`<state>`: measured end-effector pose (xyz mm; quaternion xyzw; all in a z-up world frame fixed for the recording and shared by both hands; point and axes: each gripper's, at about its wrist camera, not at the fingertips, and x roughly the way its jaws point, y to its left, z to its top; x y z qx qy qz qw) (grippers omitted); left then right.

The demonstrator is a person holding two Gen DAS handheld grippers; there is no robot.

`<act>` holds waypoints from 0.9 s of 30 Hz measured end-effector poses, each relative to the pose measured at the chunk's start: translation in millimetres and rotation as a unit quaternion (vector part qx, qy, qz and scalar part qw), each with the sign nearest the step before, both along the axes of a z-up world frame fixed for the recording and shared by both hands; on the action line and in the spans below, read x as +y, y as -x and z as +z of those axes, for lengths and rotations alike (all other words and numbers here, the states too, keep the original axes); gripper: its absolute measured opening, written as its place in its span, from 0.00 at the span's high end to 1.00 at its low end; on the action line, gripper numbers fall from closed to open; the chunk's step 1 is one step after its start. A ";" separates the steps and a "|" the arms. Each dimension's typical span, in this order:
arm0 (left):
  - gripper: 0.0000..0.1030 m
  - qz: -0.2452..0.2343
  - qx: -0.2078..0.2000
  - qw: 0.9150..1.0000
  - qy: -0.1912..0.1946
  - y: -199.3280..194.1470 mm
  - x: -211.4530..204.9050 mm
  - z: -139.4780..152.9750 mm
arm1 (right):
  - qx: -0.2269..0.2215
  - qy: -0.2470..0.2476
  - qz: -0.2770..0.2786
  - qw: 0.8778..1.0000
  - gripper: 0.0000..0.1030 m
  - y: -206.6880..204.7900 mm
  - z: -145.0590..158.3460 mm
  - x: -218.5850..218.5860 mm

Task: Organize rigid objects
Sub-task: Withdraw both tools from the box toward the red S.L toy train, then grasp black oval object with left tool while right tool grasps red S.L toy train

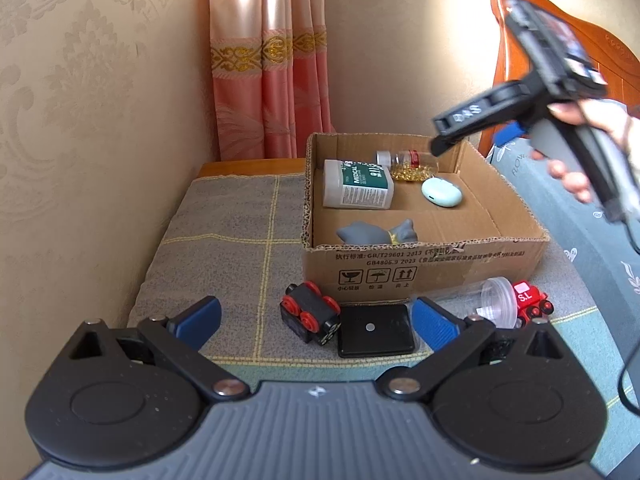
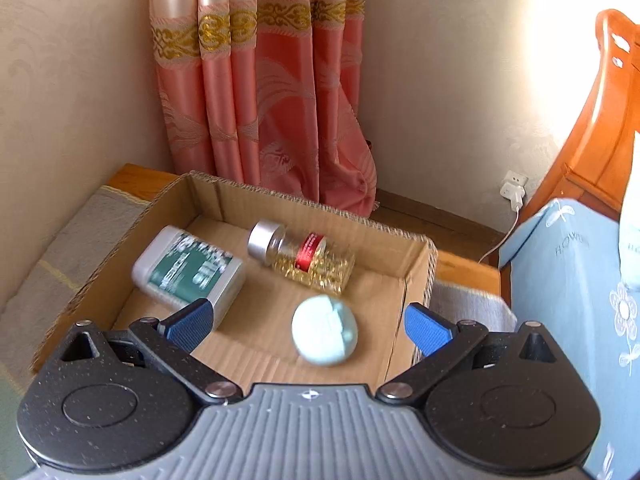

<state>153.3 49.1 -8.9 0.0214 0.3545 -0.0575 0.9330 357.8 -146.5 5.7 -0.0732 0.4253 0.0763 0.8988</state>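
Note:
An open cardboard box [image 1: 420, 264] holds a white-and-green medical bottle [image 1: 356, 188], a capsule bottle [image 1: 412, 164], a mint oval case [image 1: 442, 196] and a grey toy figure [image 1: 380, 234]. My right gripper [image 2: 307, 314] hangs open over the box [image 2: 224, 200]. The mint case [image 2: 324, 330] lies loose and blurred on the box floor below its fingers, beside the medical bottle [image 2: 188, 272] and capsule bottle [image 2: 304, 256]. My left gripper [image 1: 316, 312] is open above a black toy wagon with red wheels [image 1: 310, 316] and a black square case [image 1: 376, 330].
A clear plastic jar [image 1: 496, 300] and a red toy train [image 1: 530, 302] lie right of the black case on the grey checked mat [image 1: 224, 232]. Wall and pink curtain [image 2: 264, 120] stand behind; a blue-covered bed [image 2: 560, 280] and wooden headboard [image 2: 592, 152] are at right.

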 end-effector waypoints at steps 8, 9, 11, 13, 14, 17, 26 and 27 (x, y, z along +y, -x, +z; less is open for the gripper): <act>0.02 0.006 0.014 1.000 -0.008 4.6 6.5 -8.3 | -0.037 0.003 -0.025 0.999 0.00 84.6 2.6 -10.4; 0.02 0.006 0.018 1.000 -0.010 4.6 6.5 -10.2 | -0.043 0.005 -0.032 0.999 0.00 95.5 1.4 -13.0; 0.02 0.004 0.023 1.000 -0.014 4.7 5.9 -13.8 | -0.051 0.001 -0.045 0.998 0.00 117.0 -3.6 -20.8; 0.02 0.001 0.028 0.999 -0.019 4.6 4.8 -17.7 | -0.049 -0.005 -0.057 0.997 0.00 133.7 -12.2 -27.8; 0.02 -0.001 0.031 0.999 -0.021 4.3 4.2 -19.9 | -0.047 -0.010 -0.061 0.997 0.00 141.6 -17.3 -31.2; 0.02 -0.008 0.044 0.999 -0.021 1.9 2.1 -28.6 | -0.037 -0.024 -0.069 0.997 0.00 158.4 -36.2 -40.3; 0.02 -0.049 0.096 0.994 -0.024 -11.3 -24.4 -51.9 | 0.000 -0.028 -0.076 0.997 0.00 174.9 -74.1 -50.2; 0.02 -0.055 0.098 0.993 -0.021 -13.5 -28.1 -54.0 | 0.001 -0.029 -0.071 0.997 0.00 175.5 -74.7 -50.0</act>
